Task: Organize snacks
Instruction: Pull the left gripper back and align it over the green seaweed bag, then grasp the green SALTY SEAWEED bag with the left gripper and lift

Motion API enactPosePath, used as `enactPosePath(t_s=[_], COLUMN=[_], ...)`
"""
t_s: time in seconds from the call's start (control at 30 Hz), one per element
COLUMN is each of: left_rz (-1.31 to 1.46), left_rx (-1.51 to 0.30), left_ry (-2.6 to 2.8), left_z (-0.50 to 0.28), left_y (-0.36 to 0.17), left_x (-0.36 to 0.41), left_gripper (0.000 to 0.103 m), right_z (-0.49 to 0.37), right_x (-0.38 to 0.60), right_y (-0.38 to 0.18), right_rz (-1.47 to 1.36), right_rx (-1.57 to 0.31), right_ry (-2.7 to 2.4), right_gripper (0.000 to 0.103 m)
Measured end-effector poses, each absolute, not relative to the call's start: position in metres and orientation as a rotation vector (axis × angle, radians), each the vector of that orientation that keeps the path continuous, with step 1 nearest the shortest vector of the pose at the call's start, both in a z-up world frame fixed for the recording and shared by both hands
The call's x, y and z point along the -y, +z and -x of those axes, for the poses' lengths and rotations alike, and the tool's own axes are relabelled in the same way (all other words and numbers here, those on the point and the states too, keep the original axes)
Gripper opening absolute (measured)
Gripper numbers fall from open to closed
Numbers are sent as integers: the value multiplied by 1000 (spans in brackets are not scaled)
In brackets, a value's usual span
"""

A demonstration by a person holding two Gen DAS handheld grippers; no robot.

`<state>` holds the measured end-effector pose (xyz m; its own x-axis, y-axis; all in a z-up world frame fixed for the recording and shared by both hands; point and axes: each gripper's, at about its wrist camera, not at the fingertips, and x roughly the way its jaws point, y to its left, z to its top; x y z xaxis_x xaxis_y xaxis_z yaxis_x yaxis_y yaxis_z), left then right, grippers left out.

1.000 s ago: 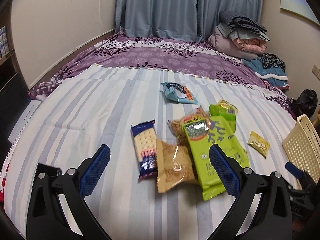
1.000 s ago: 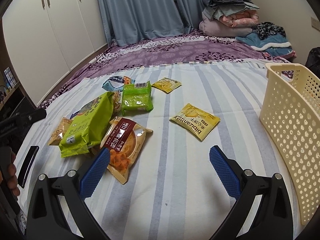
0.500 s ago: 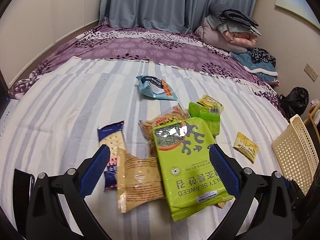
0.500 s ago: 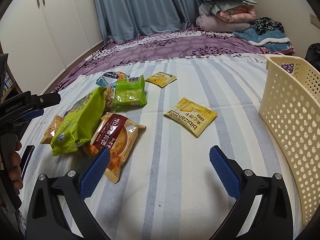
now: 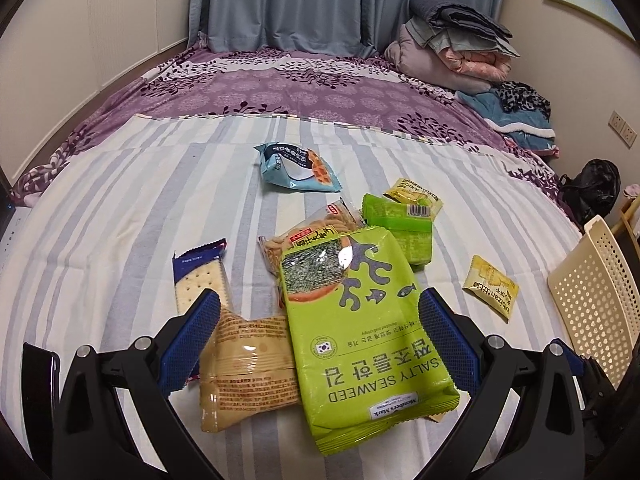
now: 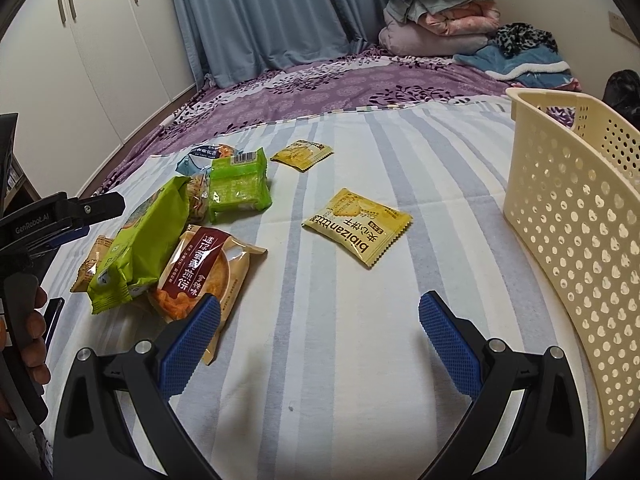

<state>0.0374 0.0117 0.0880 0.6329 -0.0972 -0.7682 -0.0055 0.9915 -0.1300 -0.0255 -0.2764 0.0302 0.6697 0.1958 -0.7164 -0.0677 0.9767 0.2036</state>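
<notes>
Snack packs lie on a striped bed sheet. My left gripper (image 5: 320,344) is open, its jaws on either side of a green salty seaweed bag (image 5: 360,320) and a tan biscuit pack (image 5: 248,364), low over them. A blue cracker pack (image 5: 200,276) lies at the left finger. My right gripper (image 6: 320,344) is open and empty over bare sheet, with a red-brown snack pack (image 6: 200,272) at its left finger, a yellow biscuit pack (image 6: 356,224) ahead, and the cream perforated basket (image 6: 568,232) to the right.
Further off lie a light blue pack (image 5: 296,168), a green box-shaped pack (image 5: 400,224) and two small yellow packs (image 5: 492,288) (image 6: 302,154). A purple floral cover and folded quilts (image 5: 452,48) lie at the back. A dark phone (image 6: 54,316) lies at the left.
My left gripper has moved forward and lower over the pile, so the seaweed bag and tan pack now lie between its jaws. My right gripper has shifted slightly left. Both stay open.
</notes>
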Motion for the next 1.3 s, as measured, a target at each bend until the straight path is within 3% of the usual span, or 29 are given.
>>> enactPosePath(t_s=[1.13,1.17,1.23,1.3], left_rz=[144,149,164,170], left_rx=[-961,-956,-945,-940], left_ry=[-91,-94,-109,-112], left_z=[-64,-64,-63,-62], left_y=[50,49,50,50], left_x=[6,5,2,1], left_gripper=[100,100,88,86], right_z=[14,12,5,-4], right_x=[300,301,304,307], right_y=[21,22,24,25], right_rz=[-187,-179,-172,-156], right_rx=[-847,-846,-845,-848], right_ry=[104,101,97,96], right_gripper=[98,98,98,98])
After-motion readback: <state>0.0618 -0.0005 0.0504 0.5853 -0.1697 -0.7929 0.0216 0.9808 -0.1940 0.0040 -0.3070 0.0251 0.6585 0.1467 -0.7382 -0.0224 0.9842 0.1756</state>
